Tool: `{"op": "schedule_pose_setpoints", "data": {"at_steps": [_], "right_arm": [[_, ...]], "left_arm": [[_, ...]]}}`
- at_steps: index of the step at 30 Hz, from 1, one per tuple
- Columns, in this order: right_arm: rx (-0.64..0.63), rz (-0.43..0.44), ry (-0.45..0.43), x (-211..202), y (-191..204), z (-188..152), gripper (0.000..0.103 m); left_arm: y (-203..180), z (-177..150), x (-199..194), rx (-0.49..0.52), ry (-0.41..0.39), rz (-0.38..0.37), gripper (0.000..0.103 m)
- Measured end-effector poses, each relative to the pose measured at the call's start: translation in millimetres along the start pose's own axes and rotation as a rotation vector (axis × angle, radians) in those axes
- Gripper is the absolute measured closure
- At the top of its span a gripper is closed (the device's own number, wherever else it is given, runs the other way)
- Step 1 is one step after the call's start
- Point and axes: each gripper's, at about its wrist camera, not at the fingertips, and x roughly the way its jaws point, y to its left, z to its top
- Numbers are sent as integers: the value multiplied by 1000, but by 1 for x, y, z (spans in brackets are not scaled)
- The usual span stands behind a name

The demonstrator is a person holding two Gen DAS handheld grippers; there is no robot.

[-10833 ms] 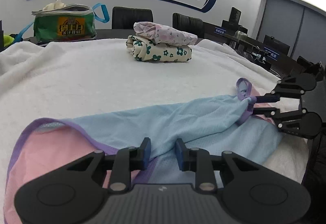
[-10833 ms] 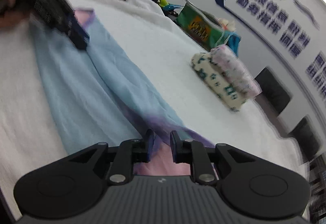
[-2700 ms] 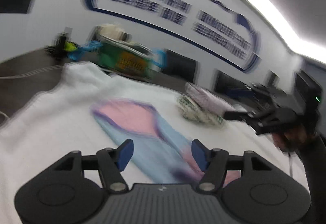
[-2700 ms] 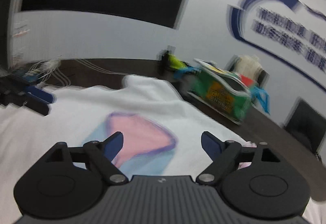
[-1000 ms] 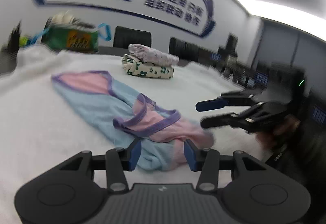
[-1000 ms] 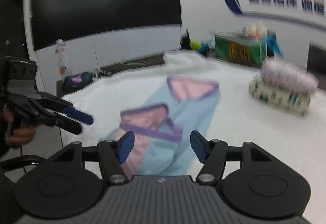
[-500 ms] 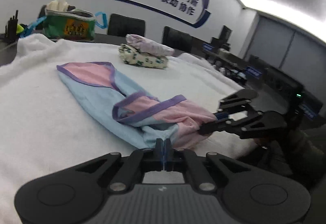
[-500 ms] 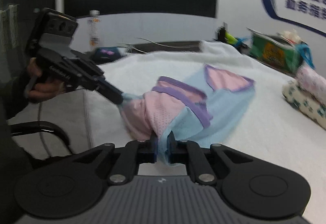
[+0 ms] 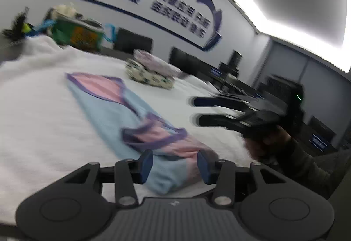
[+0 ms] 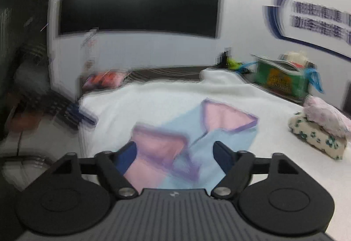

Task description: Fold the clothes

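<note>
Garment: one light blue and pink top with purple trim lies on the white-covered surface, partly folded, with a pink piece doubled over near its close end.

Where it is: right in front of both grippers, with nothing holding it.

Long axis: the top runs long and thin, from its near end by the jaws away toward the far pink neck part, leaning a little to the left in the left wrist view.

Left gripper: its jaws are wide apart and hold nothing; the near end of the top shows in the gap between them.

Right gripper: its jaws are also wide apart and hold nothing (in the left wrist view it hangs in the air off to the right, above the cloth).

Which is nearer: the left gripper looks closer to the near end; the right gripper sits higher and to the side, though the blur makes this hard to be sure of.

Folded pile: two folded pieces, a pink flowery one on top of a cream one with green flowers, sit well apart from the top.

Green bag: one, at the far edge.

Step, as I judge it: the top is only partly folded, so more folding seems left to do.
</note>
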Motion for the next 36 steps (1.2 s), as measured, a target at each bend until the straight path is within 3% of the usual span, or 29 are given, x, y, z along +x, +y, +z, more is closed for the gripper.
{"op": "schedule_pose_setpoints", "data": {"at_steps": [5,7,8,9,11,12,14,16,18,21,22,23,27,29,32,34,36], "right_arm": [[-12,46,96,45,8,3,25],[-26,111,90,39,8,1,25],[-33,145,86,36,8,0,29],[-56,165,105,37,9,-3,35],[-98,170,183,47,15,-9,99],[-104,144,210,52,16,-11,99],[-99,121,153,53,12,-5,99],[-97,72,108,57,8,7,99],[-142,38,131,72,10,9,98],[-248,-12,207,97,24,-1,91],[-246,-28,174,90,23,0,77],[-237,-44,135,81,20,2,56],[-166,-102,-14,39,3,12,37],[-111,-147,-72,15,-8,14,27],[-30,-197,-108,-3,-16,7,22],[6,-216,-115,-6,-15,-1,22],[17,-225,-114,-4,-9,-7,22]], "left_arm": [[-5,-3,36,7,76,72,63],[-2,-8,34,-7,73,81,64],[0,-10,32,-13,67,79,70],[1,-11,31,-22,63,78,73],[7,-11,29,-53,65,71,83],[11,-10,27,-73,72,57,85],[15,-9,26,-95,85,48,95],[17,-8,27,-105,91,57,96],[17,-7,26,-115,79,67,94],[17,-4,14,-90,17,113,70],[19,-1,10,-71,3,126,53],[20,2,6,-52,-11,139,44],[25,13,-11,23,-66,190,43],[33,22,-19,85,-102,287,33],[46,38,-23,337,-169,547,28],[60,48,-29,540,-205,570,28],[80,60,-38,661,-240,534,28]]}}
